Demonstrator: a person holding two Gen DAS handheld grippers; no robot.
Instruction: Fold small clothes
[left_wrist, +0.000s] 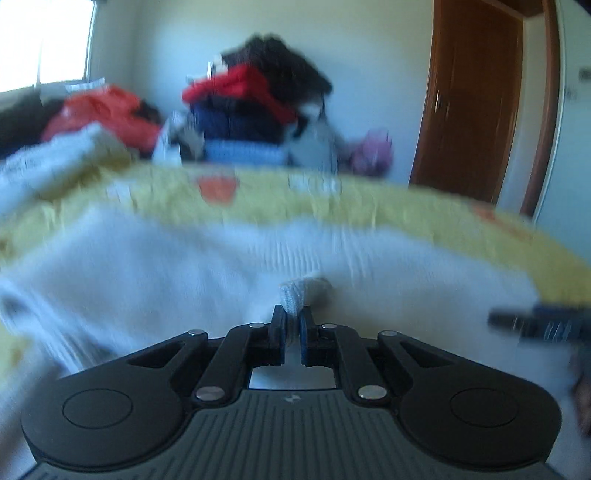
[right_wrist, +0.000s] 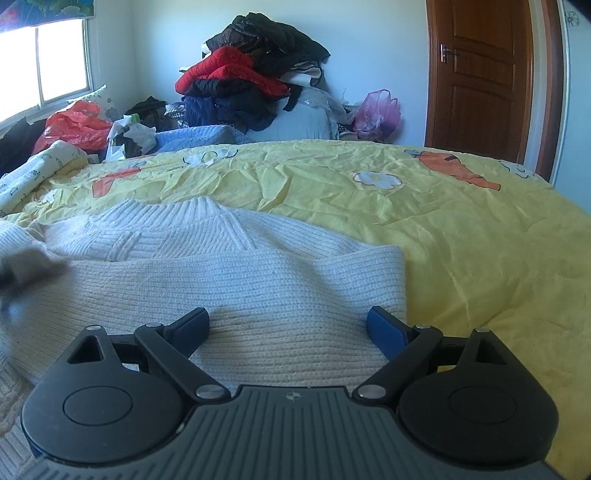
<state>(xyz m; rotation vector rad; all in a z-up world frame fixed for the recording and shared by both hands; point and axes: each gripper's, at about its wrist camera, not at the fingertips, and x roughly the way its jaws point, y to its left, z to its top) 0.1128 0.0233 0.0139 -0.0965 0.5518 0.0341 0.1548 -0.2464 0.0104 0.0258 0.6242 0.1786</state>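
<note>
Behind the bed (right_wrist: 461, 229), clothes pile (right_wrist: 255, 74); left tool (left_wrist: 291, 325) pinches sweater (right_wrist: 236, 273), right tool (right_wrist: 288, 328) spread above it.

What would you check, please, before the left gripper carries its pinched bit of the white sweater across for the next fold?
1. Left gripper shut on a pinch of the white sweater: ok.
2. Right gripper open, holding nothing, above the sweater: ok.
3. How many layers the left pinch holds: cannot tell, the view is blurred.
4. Sweater's right edge lies flat on the yellow bedsheet: ok.
5. Bedsheet beyond the collar free of other clothes for folding: ok.
6. Sweater's left side smoothed: cannot tell, a blurred shape covers it.
</note>
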